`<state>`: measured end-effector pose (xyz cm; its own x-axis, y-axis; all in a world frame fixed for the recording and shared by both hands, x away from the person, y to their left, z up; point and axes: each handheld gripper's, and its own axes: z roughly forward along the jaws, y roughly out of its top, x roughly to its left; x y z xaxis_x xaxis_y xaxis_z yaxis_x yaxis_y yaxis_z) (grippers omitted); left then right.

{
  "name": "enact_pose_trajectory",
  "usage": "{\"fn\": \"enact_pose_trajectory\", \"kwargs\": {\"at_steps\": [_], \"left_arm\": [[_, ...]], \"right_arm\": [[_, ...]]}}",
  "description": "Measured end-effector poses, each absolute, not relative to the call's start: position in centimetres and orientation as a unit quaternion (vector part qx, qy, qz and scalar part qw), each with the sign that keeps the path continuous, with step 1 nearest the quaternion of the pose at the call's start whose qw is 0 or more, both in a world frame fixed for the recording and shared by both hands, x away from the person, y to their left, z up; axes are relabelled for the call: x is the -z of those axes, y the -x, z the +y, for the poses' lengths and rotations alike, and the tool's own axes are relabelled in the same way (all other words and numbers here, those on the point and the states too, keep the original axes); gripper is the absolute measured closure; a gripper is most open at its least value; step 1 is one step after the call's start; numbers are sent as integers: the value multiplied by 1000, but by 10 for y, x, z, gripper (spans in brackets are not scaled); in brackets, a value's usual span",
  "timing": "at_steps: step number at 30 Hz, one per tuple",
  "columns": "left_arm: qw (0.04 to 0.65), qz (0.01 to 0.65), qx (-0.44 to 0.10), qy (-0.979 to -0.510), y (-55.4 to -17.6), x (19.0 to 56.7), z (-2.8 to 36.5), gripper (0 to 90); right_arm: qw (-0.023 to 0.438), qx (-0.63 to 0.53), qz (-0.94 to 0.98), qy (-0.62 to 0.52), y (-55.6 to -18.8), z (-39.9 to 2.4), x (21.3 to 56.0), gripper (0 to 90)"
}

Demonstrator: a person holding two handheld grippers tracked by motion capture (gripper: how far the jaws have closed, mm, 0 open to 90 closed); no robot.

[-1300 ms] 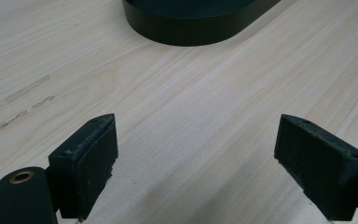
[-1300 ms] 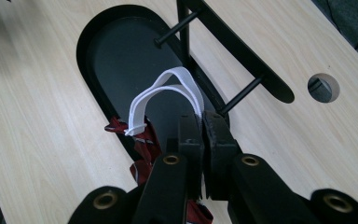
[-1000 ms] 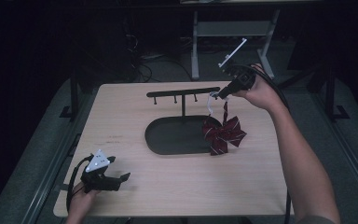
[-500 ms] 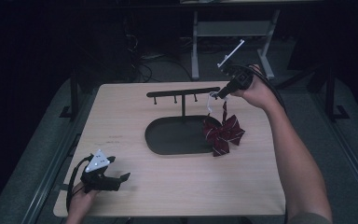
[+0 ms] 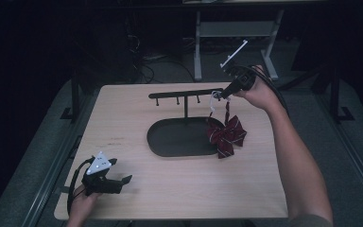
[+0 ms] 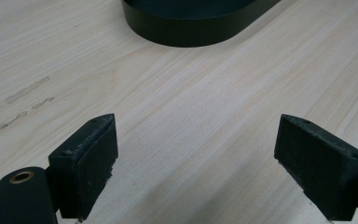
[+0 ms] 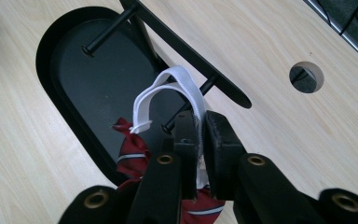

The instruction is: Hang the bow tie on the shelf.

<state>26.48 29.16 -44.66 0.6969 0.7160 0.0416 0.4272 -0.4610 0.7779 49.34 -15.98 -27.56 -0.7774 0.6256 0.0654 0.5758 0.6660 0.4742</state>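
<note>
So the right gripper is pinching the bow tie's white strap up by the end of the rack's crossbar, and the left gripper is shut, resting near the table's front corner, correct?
Not quite: the left gripper is open, its jaws wide apart over bare table in the left gripper view. The rest holds: the right gripper pinches the white strap of the bow tie by the end of the rack's crossbar.
</note>
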Motion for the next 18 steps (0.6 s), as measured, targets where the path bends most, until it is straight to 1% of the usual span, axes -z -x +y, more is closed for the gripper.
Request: {"fn": "enact_pose_trajectory", "kwargs": {"at_steps": [5, 8, 18], "left_arm": [[390, 342, -185, -835, -265, 447, 292, 131], [389, 342, -185, -835, -265, 447, 292, 130], [386, 340, -185, -838, -265, 446, 292, 131]], "right_arm": [[52, -240, 911, -331, -493, -160, 277, 810], [50, -245, 911, -327, -493, -161, 277, 787], [48, -250, 909, -330, -491, -165, 279, 783]]}}
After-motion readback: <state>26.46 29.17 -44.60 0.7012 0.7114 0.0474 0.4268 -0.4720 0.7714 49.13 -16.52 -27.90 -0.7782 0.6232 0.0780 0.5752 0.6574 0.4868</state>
